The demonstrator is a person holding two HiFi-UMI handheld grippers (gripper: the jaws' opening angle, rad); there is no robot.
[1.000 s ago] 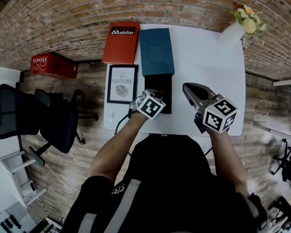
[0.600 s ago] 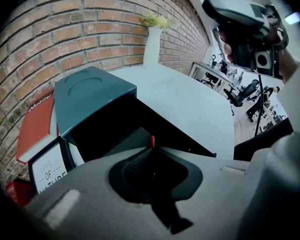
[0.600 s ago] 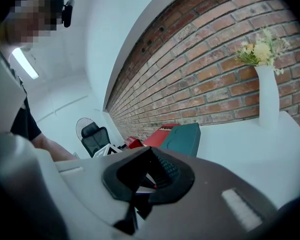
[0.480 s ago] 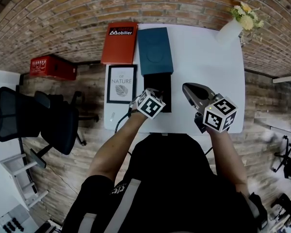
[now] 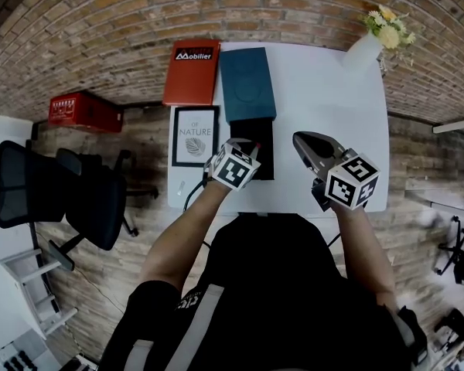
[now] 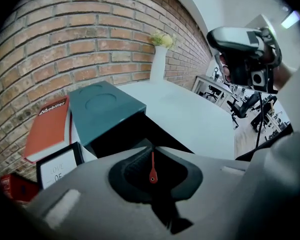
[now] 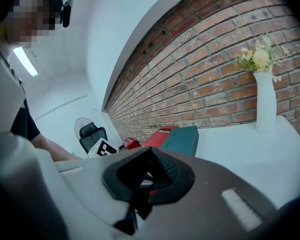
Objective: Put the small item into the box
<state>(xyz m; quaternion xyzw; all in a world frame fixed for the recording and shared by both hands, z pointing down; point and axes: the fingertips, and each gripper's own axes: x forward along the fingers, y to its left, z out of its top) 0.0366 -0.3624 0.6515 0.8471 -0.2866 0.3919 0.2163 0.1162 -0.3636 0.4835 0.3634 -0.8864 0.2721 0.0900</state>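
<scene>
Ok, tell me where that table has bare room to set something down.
Widest bare patch: the white table top between the teal lid and the vase. Crowded on the left: red book, framed print and black box lie close together.

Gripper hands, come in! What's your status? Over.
Left gripper shut on small red pin, at near edge of open black box. Right gripper shut, empty, raised aside. Teal lid behind box, not blocking.

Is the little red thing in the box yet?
No. The left gripper holds the red item between shut jaws, outside the box.
</scene>
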